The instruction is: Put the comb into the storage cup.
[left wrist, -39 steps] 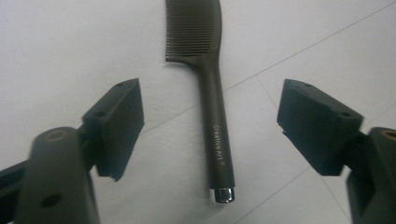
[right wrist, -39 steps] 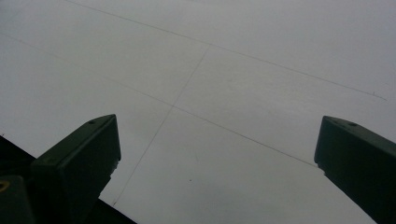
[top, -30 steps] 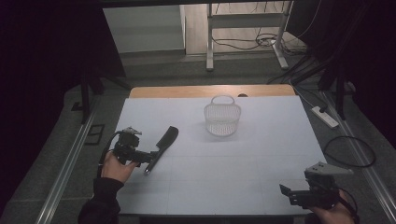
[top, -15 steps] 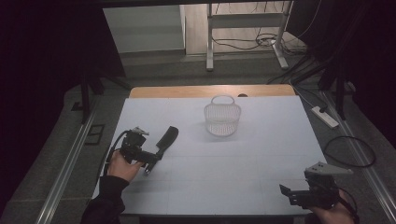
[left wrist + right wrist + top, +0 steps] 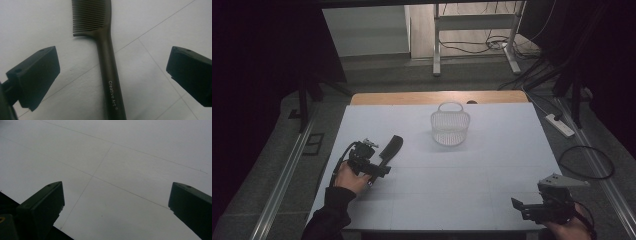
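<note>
High view first: the white-topped table (image 5: 462,170) takes up the middle of the frame. At lower left, the left hand-held gripper (image 5: 379,162) sits over the handle end of a long black plastic comb (image 5: 391,148), which lies flat and slants up toward the right. A white mesh basket with a loop handle (image 5: 450,126) stands upright above centre, well apart from the comb. At the lower right corner, the right hand-held gripper (image 5: 524,207) hovers near the table's front edge, pointing left, with nothing near it.

Left gripper view: the comb (image 5: 108,72) runs from the bottom centre up to the top edge, teeth at the upper left, white "Creative Art" lettering on the handle. The jaws are spread wide, one on either side of the handle, neither touching it.

Right gripper view: the right hand-held gripper (image 5: 116,210) has its jaws spread wide over bare table (image 5: 120,170), marked by thin lines.
</note>
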The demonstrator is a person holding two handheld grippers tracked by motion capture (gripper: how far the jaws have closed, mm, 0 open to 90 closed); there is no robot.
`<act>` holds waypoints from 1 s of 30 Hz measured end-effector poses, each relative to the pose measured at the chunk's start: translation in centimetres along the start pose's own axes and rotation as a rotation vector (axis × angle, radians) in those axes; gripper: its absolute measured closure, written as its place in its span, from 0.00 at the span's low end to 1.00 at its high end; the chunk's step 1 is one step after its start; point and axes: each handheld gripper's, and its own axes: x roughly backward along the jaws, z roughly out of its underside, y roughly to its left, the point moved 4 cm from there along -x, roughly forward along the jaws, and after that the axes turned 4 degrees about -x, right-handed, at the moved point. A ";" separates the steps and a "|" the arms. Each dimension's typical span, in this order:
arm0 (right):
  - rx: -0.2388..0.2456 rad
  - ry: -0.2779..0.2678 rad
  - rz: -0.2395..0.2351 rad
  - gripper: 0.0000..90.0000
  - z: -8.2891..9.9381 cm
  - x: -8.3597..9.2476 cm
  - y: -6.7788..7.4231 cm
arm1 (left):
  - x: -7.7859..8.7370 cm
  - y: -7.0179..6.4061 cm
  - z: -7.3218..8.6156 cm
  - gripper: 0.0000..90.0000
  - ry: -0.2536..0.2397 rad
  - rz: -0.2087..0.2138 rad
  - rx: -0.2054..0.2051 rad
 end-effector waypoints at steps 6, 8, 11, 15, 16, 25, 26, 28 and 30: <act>0.004 0.001 0.000 0.01 0.0 0.0 0.0 | -1.3 0.0 0.4 0.00 0.060 -0.007 -0.008; 0.005 0.002 -0.001 0.01 0.0 0.0 0.0 | -1.5 0.0 0.4 0.00 0.073 -0.018 -0.017; 0.005 0.002 -0.001 0.01 0.0 0.0 0.0 | -1.7 0.0 0.5 0.00 0.086 -0.022 -0.017; 0.005 0.002 -0.001 0.01 0.0 0.0 0.0 | -2.5 0.2 1.0 0.00 0.146 -0.029 -0.014; 0.005 0.002 -0.001 0.01 0.0 0.0 0.0 | -2.5 0.2 1.0 0.00 0.146 -0.029 -0.014; 0.005 0.002 -0.002 0.01 0.0 0.0 0.0 | -2.9 0.0 1.1 0.00 0.186 -0.051 -0.007; 0.006 0.002 -0.001 0.01 0.0 0.0 0.0 | -2.8 0.0 1.0 0.00 0.198 -0.054 -0.008; 0.005 0.002 -0.001 0.01 0.0 0.0 0.0 | -2.8 -0.1 1.0 0.00 0.201 -0.056 -0.004; 0.005 0.003 -0.001 0.01 0.0 0.0 0.0 | -2.5 -0.4 0.9 0.06 0.213 -0.053 -0.011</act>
